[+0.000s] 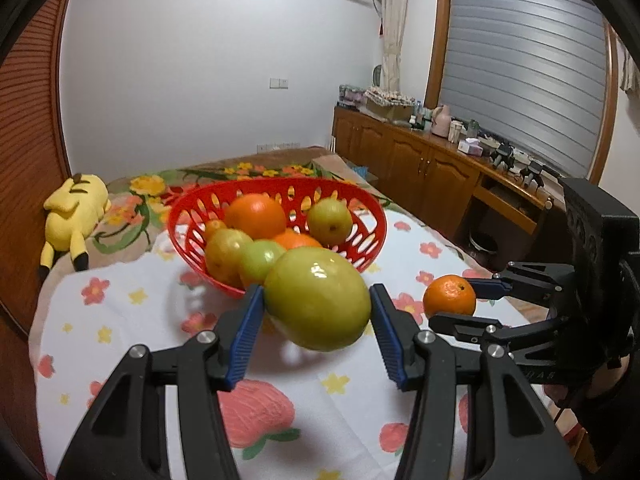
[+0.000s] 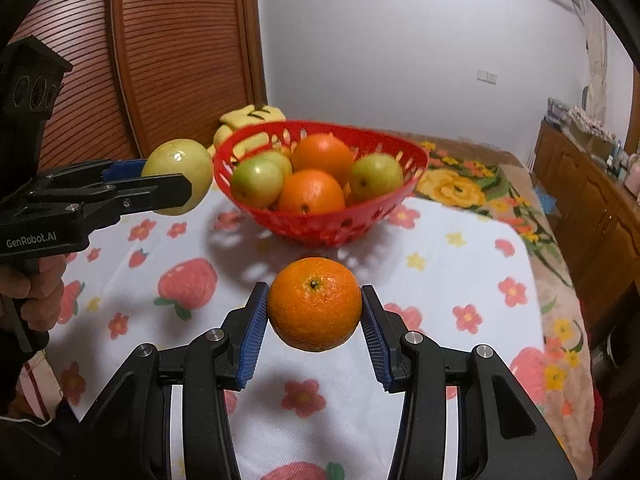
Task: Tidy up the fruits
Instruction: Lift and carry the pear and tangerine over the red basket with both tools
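Observation:
My left gripper [image 1: 317, 306] is shut on a large green apple [image 1: 318, 298], held above the flowered cloth just in front of the red basket [image 1: 362, 210]. From the right wrist view the same apple [image 2: 178, 162] hangs left of the red basket [image 2: 320, 232]. My right gripper [image 2: 315, 310] is shut on a small orange [image 2: 315, 304], lifted off the cloth in front of the basket; in the left wrist view that orange [image 1: 449, 295] sits at the right between the right gripper's fingers. The basket holds several oranges and green apples.
A white cloth with flowers and strawberries [image 2: 440, 280] covers the table. A yellow plush toy [image 1: 76, 212] lies behind the basket at the left. Wooden cabinets [image 1: 420, 164] with clutter line the right wall. A hand [image 2: 36, 292] grips the left gripper's handle.

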### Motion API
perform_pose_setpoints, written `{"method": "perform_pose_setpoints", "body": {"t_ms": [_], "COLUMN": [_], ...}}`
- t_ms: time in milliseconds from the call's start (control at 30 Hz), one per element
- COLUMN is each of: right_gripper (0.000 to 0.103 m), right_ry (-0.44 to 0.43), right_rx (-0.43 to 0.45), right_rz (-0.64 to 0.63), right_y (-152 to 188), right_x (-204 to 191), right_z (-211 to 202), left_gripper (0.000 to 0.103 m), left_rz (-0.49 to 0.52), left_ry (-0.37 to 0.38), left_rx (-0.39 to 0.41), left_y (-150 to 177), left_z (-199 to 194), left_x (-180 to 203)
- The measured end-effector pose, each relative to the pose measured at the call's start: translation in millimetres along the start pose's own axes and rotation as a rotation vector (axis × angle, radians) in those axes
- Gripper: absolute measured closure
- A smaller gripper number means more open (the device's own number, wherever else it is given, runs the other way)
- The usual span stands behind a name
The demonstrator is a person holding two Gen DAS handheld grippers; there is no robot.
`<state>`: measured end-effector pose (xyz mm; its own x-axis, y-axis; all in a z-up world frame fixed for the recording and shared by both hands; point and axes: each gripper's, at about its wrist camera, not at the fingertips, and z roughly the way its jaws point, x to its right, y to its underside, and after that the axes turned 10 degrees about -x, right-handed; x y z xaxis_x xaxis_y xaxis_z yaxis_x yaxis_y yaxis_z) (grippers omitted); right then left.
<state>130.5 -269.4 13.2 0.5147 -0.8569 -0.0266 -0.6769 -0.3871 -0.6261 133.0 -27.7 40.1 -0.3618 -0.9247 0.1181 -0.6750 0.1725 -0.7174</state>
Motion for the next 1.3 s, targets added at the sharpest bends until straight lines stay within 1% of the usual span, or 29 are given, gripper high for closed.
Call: {"method": "perform_pose_setpoints", "body": {"t_ms": [267, 400, 533, 800, 967, 1100, 1300], "right_gripper": [0.057, 0.057, 0.057, 0.057, 0.057, 0.057, 0.057], "right_ry": [0.009, 0.012, 0.012, -0.010, -0.012, -0.005, -0.042], "right_rx": [0.049, 0.061, 0.063, 0.047, 0.048, 0.032, 0.015], "right_rz": [-0.013, -0.019, -0.022, -0.006, -0.024, -0.045, -0.038], "right_y": [-17, -26, -39, -65, -80, -93, -116], "right_x": [-1, 1, 7, 22, 25, 26, 40], "right_z": [-22, -24, -16, 6, 18, 35, 57], "left_gripper": [0.050, 0.050, 0.050, 0.050, 0.050, 0.050, 0.050], "left_rz": [0.003, 0.011, 0.011, -0.010, -0.022, -0.025, -0.041], "left_ry": [-0.022, -0.031, -0.036, -0.025, -0.018, -0.018, -0.018], "left_rx": [0.040, 0.052, 0.057, 0.045, 0.028, 0.015, -0.007], "left_y": [-9, -15, -23, -35, -39, -43, -54], "left_z": [-23, -26, -23, -2, 15, 27, 45], "left_x": [-4, -6, -12, -30, -38, -44, -58]}}
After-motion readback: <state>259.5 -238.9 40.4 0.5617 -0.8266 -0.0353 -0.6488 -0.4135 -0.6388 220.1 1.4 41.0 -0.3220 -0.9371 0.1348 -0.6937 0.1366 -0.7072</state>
